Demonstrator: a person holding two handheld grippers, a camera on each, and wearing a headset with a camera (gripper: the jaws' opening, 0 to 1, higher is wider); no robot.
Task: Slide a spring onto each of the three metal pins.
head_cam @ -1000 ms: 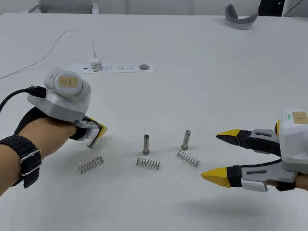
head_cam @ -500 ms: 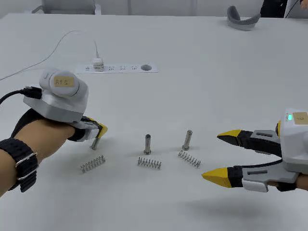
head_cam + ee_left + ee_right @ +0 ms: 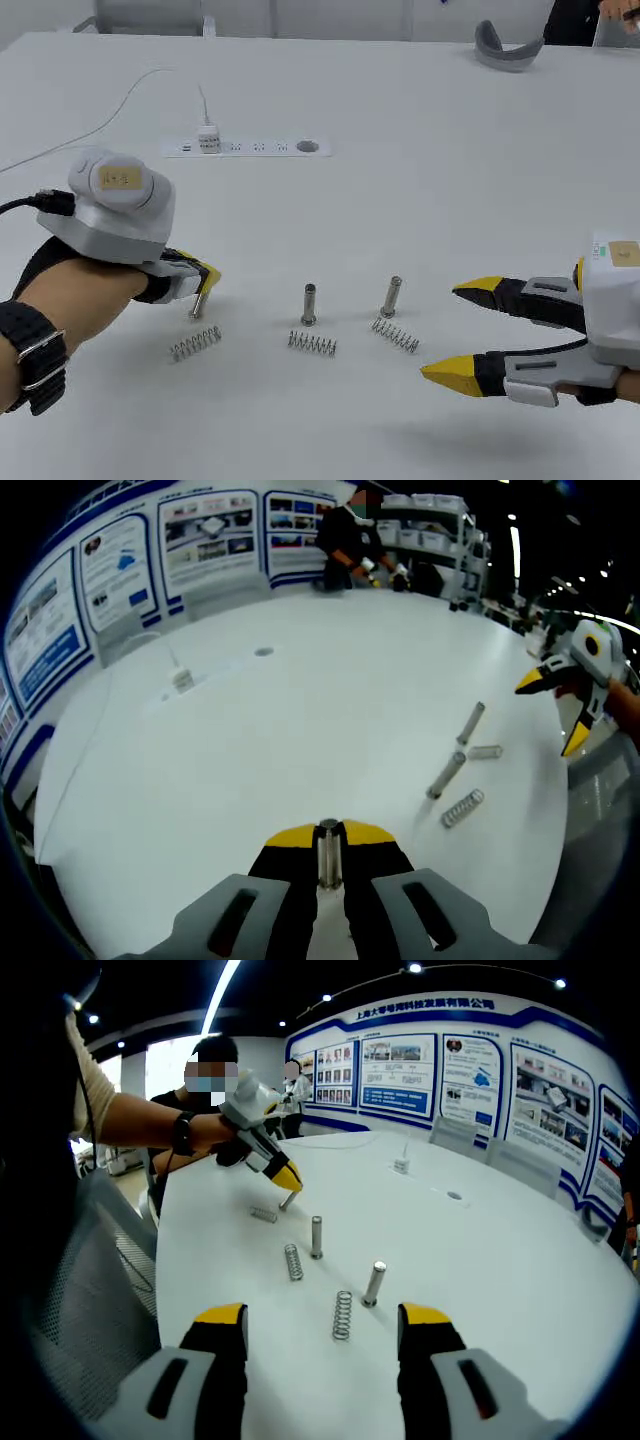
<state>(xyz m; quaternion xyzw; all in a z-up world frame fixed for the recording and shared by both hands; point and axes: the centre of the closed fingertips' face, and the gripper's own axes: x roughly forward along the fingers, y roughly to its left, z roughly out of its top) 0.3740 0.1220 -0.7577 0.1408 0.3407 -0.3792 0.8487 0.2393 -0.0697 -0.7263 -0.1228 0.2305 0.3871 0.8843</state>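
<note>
- The left gripper [image 3: 203,283] is low over the white table [image 3: 420,180], on the left side in the head view. Its yellow tips are pressed together on the held pin [image 3: 197,304].
- In the left gripper view this pin lies straight between the two tips, and its end comes out a little past them.
- In the head view the held pin is tilted and its lower end is at the table surface. I cannot tell if it really touches.
- The left spring [image 3: 195,343] lies flat on the table, just in front of the held pin.
- The middle pin [image 3: 309,303] stands upright on its wider base, and the middle spring [image 3: 312,344] lies just before it.
- The right pin [image 3: 391,296] stands with a slight lean. The right spring [image 3: 395,335] lies close to its foot.
- No spring is on a pin.
- The right gripper [image 3: 455,330] hangs above the table at the right, near the right spring. Its two yellow tips are wide apart and hold nothing.
- A power strip [image 3: 245,148] lies further back on the table.
</note>
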